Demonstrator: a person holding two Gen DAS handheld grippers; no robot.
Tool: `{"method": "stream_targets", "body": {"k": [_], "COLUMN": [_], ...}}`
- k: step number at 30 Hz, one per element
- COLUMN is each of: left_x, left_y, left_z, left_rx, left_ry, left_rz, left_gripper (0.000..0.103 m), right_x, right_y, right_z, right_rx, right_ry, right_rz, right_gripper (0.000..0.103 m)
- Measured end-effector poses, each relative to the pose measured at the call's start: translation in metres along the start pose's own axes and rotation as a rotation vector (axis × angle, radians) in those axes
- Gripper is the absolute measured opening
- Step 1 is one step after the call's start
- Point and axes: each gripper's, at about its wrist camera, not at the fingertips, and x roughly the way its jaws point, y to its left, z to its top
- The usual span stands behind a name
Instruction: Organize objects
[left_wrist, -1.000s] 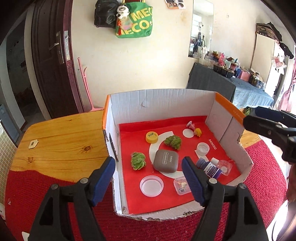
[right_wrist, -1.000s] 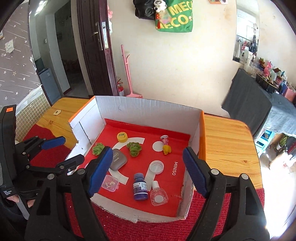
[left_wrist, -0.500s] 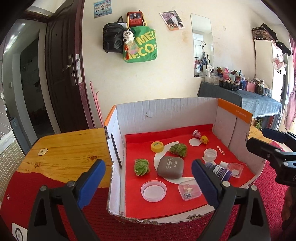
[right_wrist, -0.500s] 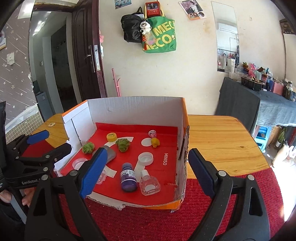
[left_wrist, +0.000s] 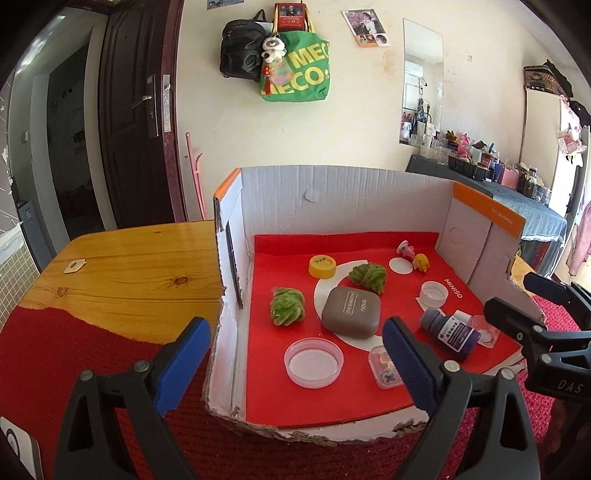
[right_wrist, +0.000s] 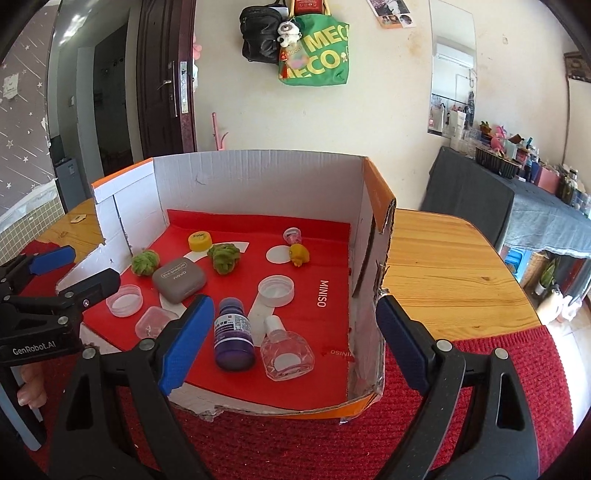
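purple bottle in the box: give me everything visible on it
The purple bottle is small, of translucent purple plastic, with a darker purple screw cap at its far end and a white printed label around its body, text too small to read. It lies on its side on the red liner near the open front edge of the cardboard box. The clear glass bottle lies close beside it; contact between them cannot be told. No gripper touches it.

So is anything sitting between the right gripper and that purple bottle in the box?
Nothing visible blocks it. The right gripper hangs open, empty, its jaws having just widened, in front of the box's torn low front edge. The purple bottle lies just past that edge, with the clear glass bottle close beside it.
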Motion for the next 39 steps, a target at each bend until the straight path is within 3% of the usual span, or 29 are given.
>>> {"method": "stream_targets", "body": {"k": [39], "left_x": [-0.0018], "left_y": [-0.0038], "left_z": [-0.0025], "left_rx": [0.019], "left_ry": [0.004], "left_rz": [-0.012], "left_gripper": [0.096], "right_x": [-0.0003], "right_y": [-0.0103], "right_z": [-0.0043], "right_rx": [0.039], "right_ry": [0.031], "right_rz": [0.002], "right_gripper": [0.099]}}
